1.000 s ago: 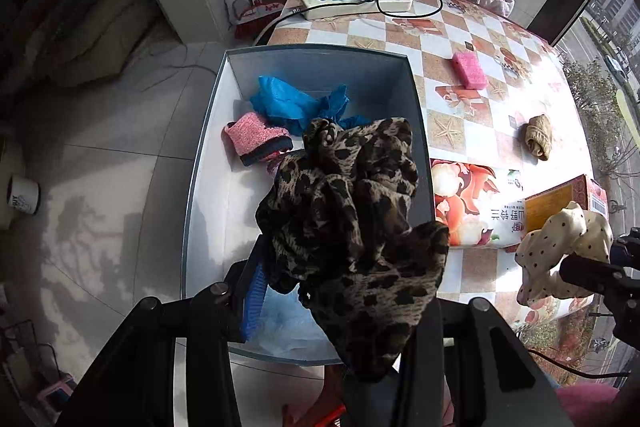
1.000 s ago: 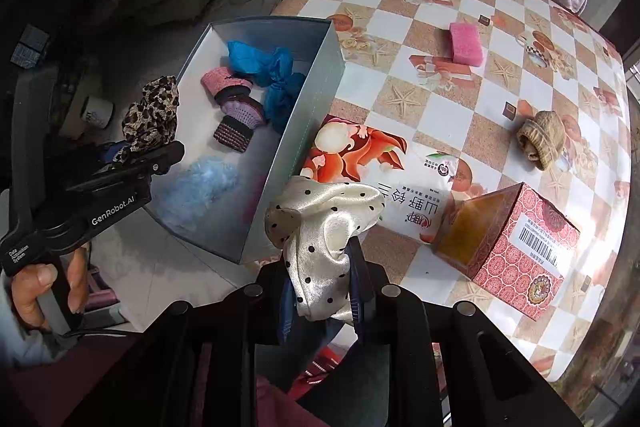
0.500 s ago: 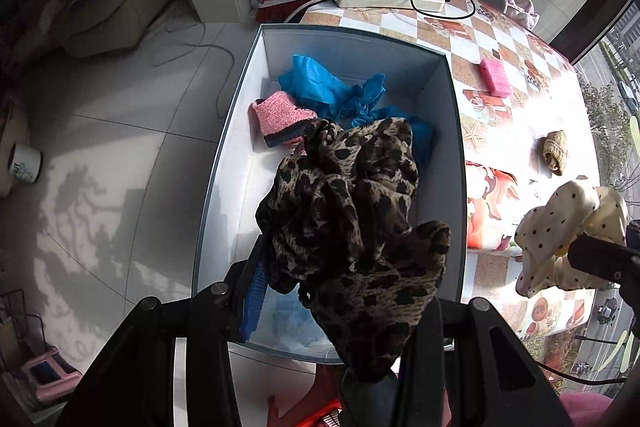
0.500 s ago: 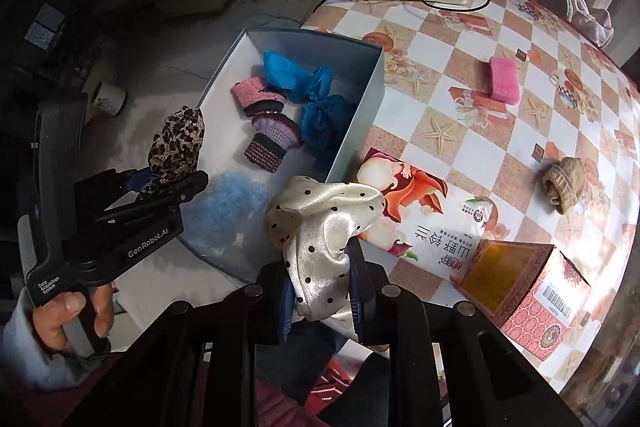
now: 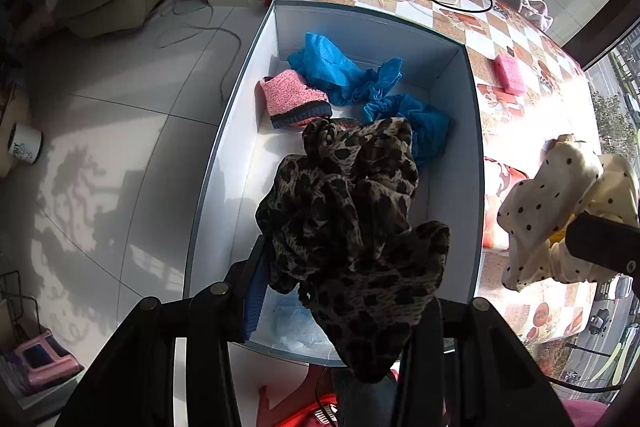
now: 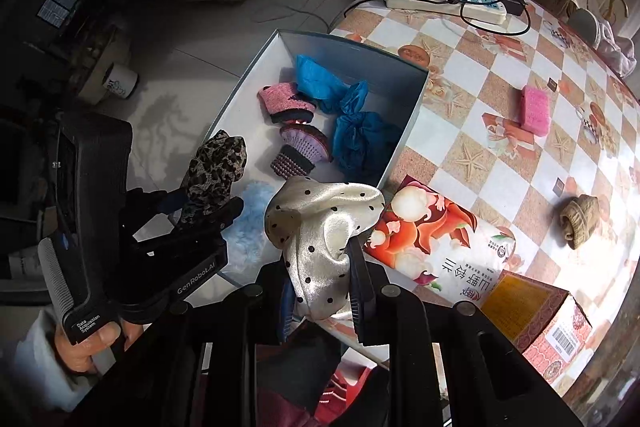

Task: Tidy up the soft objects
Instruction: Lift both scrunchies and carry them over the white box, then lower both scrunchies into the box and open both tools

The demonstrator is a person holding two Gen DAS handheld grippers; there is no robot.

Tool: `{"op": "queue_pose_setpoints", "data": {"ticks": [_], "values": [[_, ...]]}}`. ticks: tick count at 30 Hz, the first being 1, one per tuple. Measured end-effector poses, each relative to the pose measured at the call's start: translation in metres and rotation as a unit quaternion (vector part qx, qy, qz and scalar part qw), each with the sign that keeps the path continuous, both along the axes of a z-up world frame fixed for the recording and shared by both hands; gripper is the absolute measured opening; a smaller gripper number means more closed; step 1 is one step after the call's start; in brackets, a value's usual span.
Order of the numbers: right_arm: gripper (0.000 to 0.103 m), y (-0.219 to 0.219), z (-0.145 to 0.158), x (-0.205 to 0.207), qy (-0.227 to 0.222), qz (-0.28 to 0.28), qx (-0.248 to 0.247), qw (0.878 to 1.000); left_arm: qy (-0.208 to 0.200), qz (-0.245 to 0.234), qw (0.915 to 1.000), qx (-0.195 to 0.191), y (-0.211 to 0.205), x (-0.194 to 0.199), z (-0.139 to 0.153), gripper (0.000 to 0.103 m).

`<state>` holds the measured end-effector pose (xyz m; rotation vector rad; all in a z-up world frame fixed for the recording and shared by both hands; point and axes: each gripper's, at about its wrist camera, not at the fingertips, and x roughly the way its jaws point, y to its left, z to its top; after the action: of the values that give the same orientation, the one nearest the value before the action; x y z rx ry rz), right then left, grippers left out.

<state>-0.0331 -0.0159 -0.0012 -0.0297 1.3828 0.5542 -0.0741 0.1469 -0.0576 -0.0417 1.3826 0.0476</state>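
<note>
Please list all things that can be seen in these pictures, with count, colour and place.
box: 1, grey-white, table's edge
leopard scrunchie: 1, brown-black, in left claw, above box
dotted scrunchie: 1, cream with black dots, in right claw
knitted shoes: 2, pink, in box
blue covers: 2, blue, in box
fluffy item: 1, light blue, in box
sponge: 1, pink, on table
tan scrunchie: 1, tan, on table
tissue pack: 1, white-red, beside box
carton: 1, red-yellow, table's near edge
power strip: 1, white, table's far end
table: 1, checkered
left claw: 1, black
right claw: 1, black
</note>
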Motion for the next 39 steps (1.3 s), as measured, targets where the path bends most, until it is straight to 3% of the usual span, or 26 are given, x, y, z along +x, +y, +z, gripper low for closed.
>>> {"op": "queue_pose_setpoints", "data": {"ticks": [39], "values": [[0.025, 0.03, -0.035, 0.05, 0.03, -0.005, -0.018, 0.999, 0.033, -0.01, 0.9993, 0.012, 0.002, 0.039, -0.02, 0.047]]}}
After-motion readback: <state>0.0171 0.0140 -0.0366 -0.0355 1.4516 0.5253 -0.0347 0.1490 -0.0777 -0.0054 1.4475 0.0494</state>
